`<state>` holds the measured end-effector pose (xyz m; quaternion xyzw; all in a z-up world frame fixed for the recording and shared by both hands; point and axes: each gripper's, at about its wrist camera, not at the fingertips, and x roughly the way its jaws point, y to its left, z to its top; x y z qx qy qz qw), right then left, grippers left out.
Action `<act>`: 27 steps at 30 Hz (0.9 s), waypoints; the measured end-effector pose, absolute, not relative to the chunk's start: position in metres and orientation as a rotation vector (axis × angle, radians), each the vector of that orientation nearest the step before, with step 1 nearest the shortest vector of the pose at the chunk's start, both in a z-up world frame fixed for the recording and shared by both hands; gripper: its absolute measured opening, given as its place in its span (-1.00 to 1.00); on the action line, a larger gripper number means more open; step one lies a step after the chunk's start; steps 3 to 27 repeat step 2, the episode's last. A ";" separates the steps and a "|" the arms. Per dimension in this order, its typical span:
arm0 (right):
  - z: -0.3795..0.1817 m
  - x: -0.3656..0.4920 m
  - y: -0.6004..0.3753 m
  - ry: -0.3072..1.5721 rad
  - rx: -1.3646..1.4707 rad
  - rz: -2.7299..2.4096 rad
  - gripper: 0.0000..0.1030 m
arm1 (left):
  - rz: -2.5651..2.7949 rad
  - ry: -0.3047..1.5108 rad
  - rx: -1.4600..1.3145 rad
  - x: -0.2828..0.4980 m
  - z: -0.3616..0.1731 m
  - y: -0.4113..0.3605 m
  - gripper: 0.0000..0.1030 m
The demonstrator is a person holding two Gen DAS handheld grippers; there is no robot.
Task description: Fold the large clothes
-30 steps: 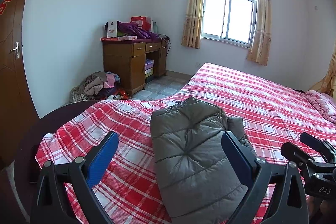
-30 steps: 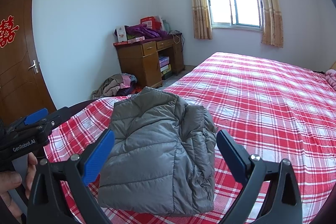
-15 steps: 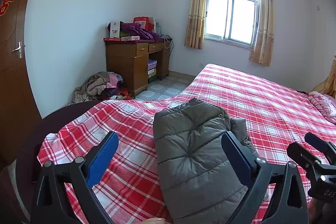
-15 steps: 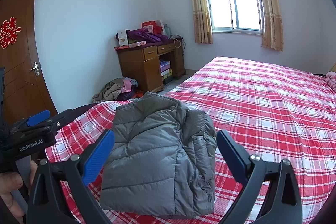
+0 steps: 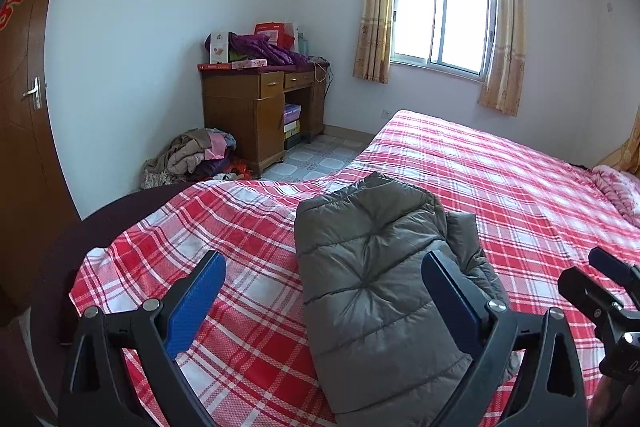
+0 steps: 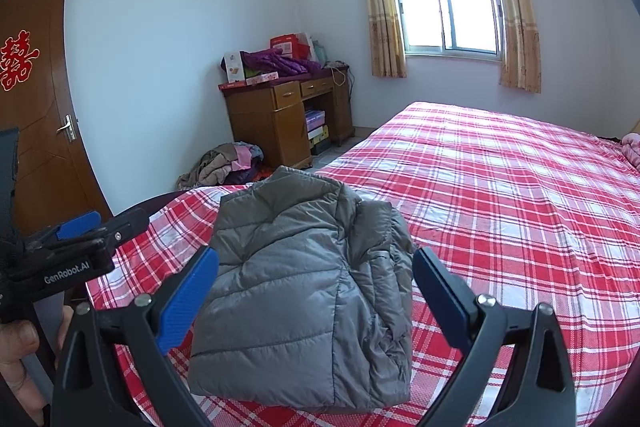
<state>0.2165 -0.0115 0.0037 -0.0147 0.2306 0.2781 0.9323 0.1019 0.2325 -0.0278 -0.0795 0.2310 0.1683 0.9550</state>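
Two handheld grippers share one build: black plastic frames with triangular cut-outs and silver screws at the joints. The left gripper (image 5: 324,291) and right gripper (image 6: 316,287) each carry two flat blue finger pads (image 5: 196,303). White "GenRobot.AI" lettering (image 6: 66,273) marks the left gripper's side

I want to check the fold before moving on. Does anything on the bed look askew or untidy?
Mostly neat: the grey quilted puffer jacket lies folded on the red plaid bedsheet. Its right edge is bunched and wrinkled, with a flap sticking out unevenly. Both grippers, left and right, are open and hold nothing.
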 end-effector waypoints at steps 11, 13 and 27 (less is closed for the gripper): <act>0.004 0.216 -0.012 0.474 -0.030 0.569 0.94 | 0.340 0.470 -0.152 0.103 -0.028 0.231 0.92; 0.004 0.216 -0.012 0.474 -0.030 0.569 0.94 | 0.340 0.470 -0.152 0.103 -0.028 0.231 0.92; 0.004 0.216 -0.012 0.474 -0.030 0.569 0.94 | 0.340 0.470 -0.152 0.103 -0.028 0.231 0.92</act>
